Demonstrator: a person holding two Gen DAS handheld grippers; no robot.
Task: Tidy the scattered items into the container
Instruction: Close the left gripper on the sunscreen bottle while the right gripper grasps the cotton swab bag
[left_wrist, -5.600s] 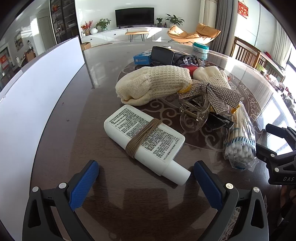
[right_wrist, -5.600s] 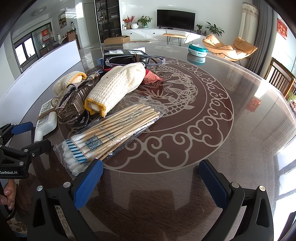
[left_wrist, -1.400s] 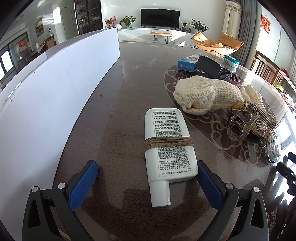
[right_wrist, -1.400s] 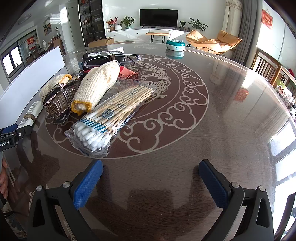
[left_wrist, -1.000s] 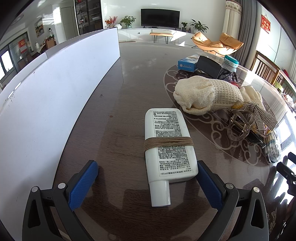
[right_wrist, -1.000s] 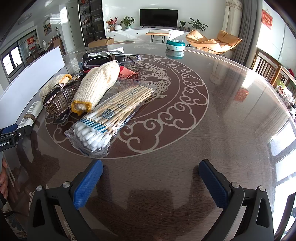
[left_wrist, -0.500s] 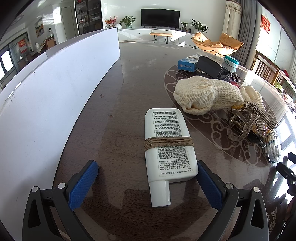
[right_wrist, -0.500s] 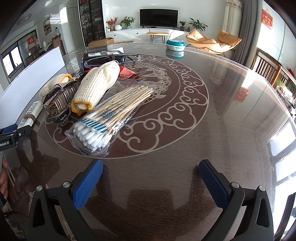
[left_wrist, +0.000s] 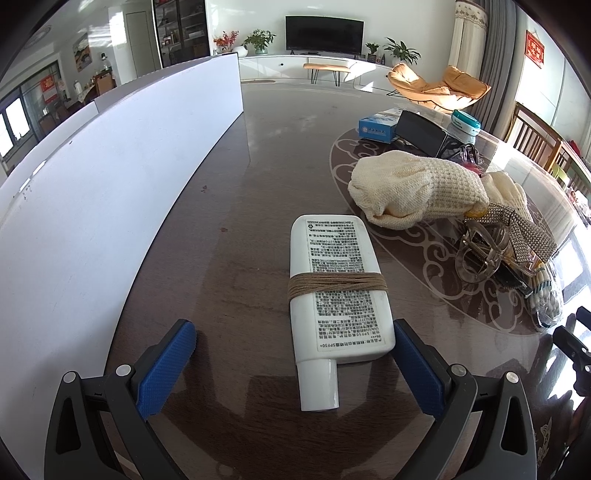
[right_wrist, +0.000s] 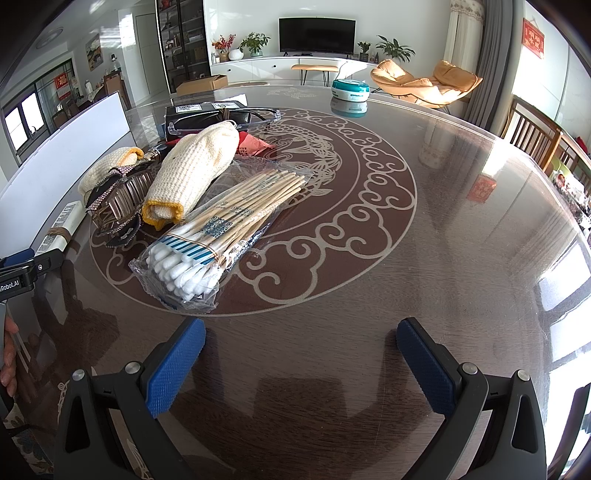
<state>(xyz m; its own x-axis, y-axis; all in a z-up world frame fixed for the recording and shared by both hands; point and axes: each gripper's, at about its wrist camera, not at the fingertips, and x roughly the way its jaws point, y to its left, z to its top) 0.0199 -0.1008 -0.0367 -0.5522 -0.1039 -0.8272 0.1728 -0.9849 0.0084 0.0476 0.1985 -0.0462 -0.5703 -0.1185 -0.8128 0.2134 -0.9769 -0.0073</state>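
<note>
A broad round table (right_wrist: 461, 229) of dark glossy wood fills both views, with a pale scrollwork medallion inlaid at its middle. Along its left side stands the white container (left_wrist: 110, 206), a long, plain, low-sheened wall that curves away in the fisheye.

On the medallion lies a loose heap. A cream knitted glove (left_wrist: 417, 192) rests on its side, a second glove (right_wrist: 195, 170) with a yellow cuff lies across the heap, and a rhinestone-strapped hair clip (right_wrist: 118, 203) sits between them. Just beside the second glove is a clear bag of cotton swabs (right_wrist: 218, 236), wooden sticks bundled with white tips at the near end. Behind the heap are a black case (right_wrist: 207, 112), a blue box (left_wrist: 378, 127) and, well apart at the far edge, a teal round tin (right_wrist: 350, 88).

The white flat bottle (left_wrist: 338, 291) lies on its back on bare wood between the container and the heap, cap toward the camera, back label of dense black print upward, and brown twine wound around its middle.

The left gripper (left_wrist: 293, 358) hangs low over the table with its blue-padded fingers spread wide; the bottle's cap end lies between them, the right pad close to the bottle's shoulder, contact unclear. The right gripper (right_wrist: 301, 360) is likewise spread wide over bare tabletop, gripping nothing, near the swab bag.
</note>
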